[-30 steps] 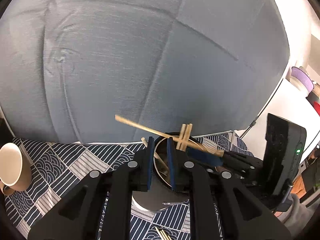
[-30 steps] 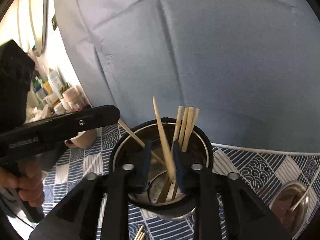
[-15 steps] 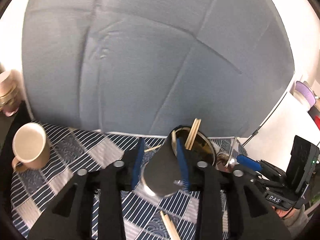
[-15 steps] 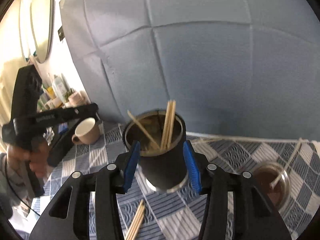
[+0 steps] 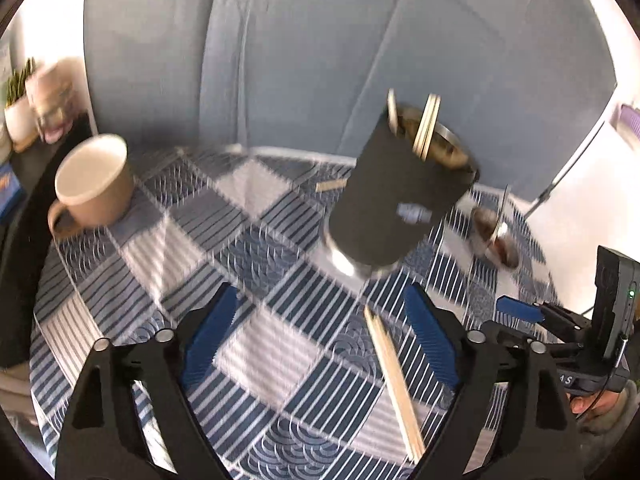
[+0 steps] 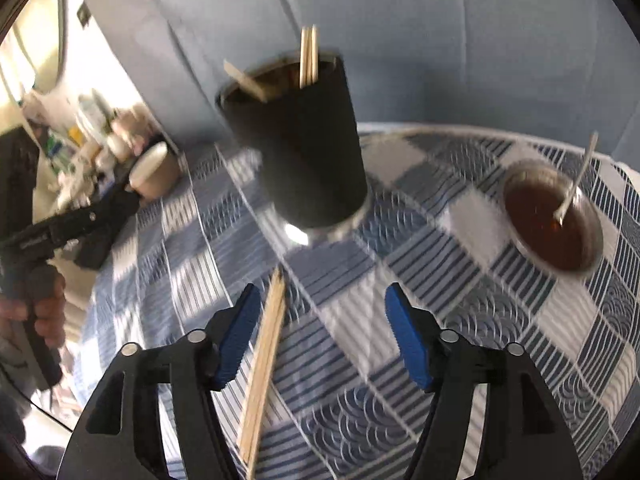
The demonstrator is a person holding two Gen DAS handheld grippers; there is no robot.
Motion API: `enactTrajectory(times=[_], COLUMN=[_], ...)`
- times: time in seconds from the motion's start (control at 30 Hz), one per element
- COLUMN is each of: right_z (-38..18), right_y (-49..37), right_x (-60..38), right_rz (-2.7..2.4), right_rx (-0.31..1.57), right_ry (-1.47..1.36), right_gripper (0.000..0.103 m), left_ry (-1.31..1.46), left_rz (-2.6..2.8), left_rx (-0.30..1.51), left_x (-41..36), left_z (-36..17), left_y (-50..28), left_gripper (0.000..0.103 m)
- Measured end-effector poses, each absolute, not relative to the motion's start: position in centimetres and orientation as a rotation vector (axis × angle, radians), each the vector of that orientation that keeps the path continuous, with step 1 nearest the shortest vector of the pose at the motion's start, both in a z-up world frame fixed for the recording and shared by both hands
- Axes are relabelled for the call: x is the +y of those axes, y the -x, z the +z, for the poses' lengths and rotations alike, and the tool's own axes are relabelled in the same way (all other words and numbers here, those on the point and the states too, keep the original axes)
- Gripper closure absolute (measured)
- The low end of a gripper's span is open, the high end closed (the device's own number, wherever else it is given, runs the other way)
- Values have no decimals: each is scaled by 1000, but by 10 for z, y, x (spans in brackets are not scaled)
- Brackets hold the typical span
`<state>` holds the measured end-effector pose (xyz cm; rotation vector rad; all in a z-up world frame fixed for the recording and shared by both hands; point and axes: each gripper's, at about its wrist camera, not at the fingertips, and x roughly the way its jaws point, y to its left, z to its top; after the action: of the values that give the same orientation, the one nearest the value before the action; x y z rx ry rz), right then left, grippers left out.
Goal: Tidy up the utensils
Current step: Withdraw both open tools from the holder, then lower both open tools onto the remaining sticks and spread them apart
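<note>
Ahead of the right gripper [image 6: 320, 340], the black cup [image 6: 296, 140] is smeared by blur, and its walls hide the lower ends of the chopsticks [image 6: 309, 58] inside. The loose chopsticks [image 6: 262, 364] by its left finger run off the bottom edge. Left of it, the shelf clutter [image 6: 88, 128] is too blurred to identify.

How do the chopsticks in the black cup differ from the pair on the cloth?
The chopsticks in the black cup stand upright, ends poking above the rim; the loose pair lies flat on the tablecloth. The cup's set is stowed; the loose pair is not, lying between the open right gripper fingers. Both are pale wood.
</note>
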<state>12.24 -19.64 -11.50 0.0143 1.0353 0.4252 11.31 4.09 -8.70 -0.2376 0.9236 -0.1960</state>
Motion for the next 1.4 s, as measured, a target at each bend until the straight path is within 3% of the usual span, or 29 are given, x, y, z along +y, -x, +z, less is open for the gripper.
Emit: enactTrajectory(times=[0.1, 0.53, 1.03, 1.4], right_z=[-133, -180, -194, -192], right_y=[-107, -67, -49, -59], right_x=[-191, -170, -163, -194], right_rz=[426, 416, 362, 238], right_rx=[1083, 1182, 1149, 1185], right_ry=[36, 128, 274, 231], right_gripper=[36, 29, 24, 22], left_ry=[211, 105, -12, -68], left_rz=[-169, -154, -184, -181], left_rx=[985, 1196, 1259, 1264], left_x=[36, -1, -34, -51], left_z=[-107, -165, -187, -194], left_y=[-110, -115, -128, -133], left_gripper=[7, 6, 6, 6])
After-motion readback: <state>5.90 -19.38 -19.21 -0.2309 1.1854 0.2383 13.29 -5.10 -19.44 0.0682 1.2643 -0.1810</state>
